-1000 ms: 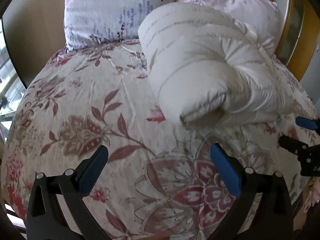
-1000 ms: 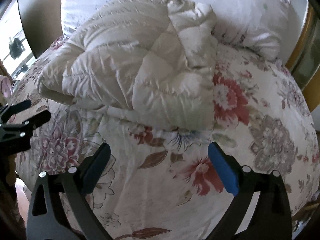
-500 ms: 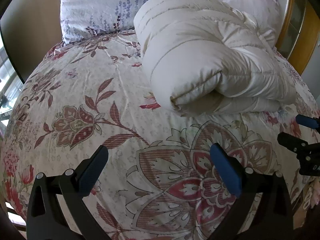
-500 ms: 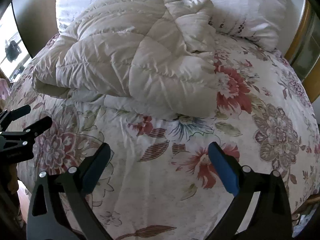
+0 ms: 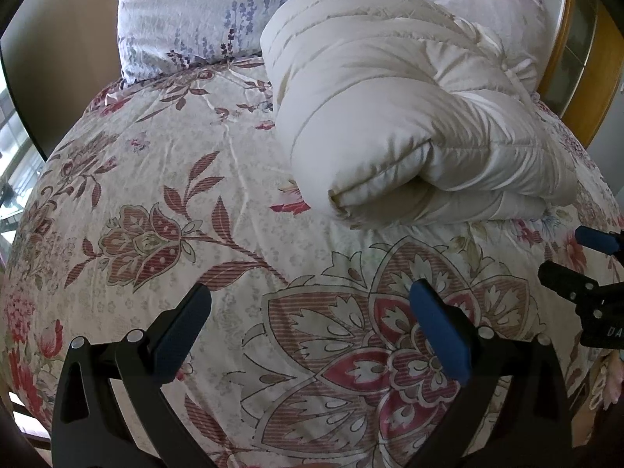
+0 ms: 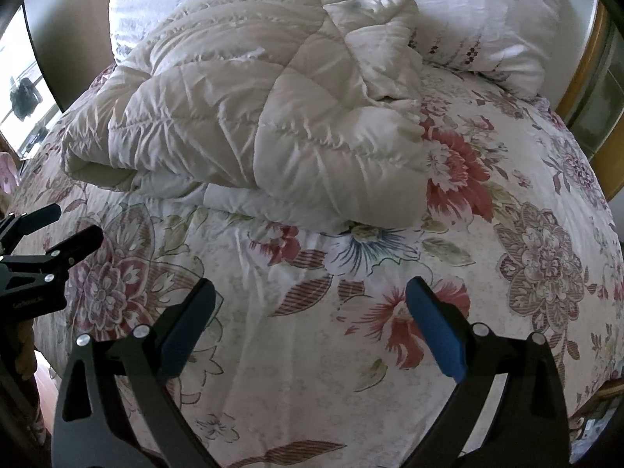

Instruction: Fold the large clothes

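On the floral bed (image 5: 163,202), just before the pillows (image 5: 195,19), the cream padded garment (image 5: 390,117) lies folded into a thick bundle that could spring apart since nothing pins it, while the left claw (image 5: 312,327) and right claw (image 6: 312,323) hover spread and empty, well short of it.

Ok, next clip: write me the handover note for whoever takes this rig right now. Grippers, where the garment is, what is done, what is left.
Left gripper: open, empty, hovering over the floral bedspread, short of the garment.
Right gripper: open, empty, also over the bedspread.
The cream padded coat lies on the bed as a folded bundle, just in front of the pillows; neither gripper touches it.
Done: the coat looks folded over into a thick roll.
Left: its far edge looks rumpled; probably tidy it, or judge the fold finished.
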A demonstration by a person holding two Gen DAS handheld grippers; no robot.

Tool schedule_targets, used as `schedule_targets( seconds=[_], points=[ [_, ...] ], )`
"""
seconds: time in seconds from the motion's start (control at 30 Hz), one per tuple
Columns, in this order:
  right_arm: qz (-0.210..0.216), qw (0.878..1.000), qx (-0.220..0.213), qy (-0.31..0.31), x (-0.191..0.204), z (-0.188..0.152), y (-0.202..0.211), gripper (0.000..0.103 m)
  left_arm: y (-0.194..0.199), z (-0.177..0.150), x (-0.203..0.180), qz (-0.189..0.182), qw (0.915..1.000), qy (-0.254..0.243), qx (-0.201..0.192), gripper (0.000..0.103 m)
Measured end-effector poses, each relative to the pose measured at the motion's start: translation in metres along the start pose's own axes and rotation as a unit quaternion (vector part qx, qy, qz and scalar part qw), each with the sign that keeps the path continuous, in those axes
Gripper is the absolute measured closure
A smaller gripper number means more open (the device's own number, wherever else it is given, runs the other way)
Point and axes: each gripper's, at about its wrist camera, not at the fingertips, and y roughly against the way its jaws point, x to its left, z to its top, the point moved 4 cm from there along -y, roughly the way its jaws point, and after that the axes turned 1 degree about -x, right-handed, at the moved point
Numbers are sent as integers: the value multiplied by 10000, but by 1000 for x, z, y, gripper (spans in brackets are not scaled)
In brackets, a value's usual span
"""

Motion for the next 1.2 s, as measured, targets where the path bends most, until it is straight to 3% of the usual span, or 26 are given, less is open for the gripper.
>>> schedule_targets(
  seconds=[1.2],
  points=[
    [-3,10000,15,5,1,-1,-1,5,-2,2,-2,-19,10000,66,9,1]
  ],
)
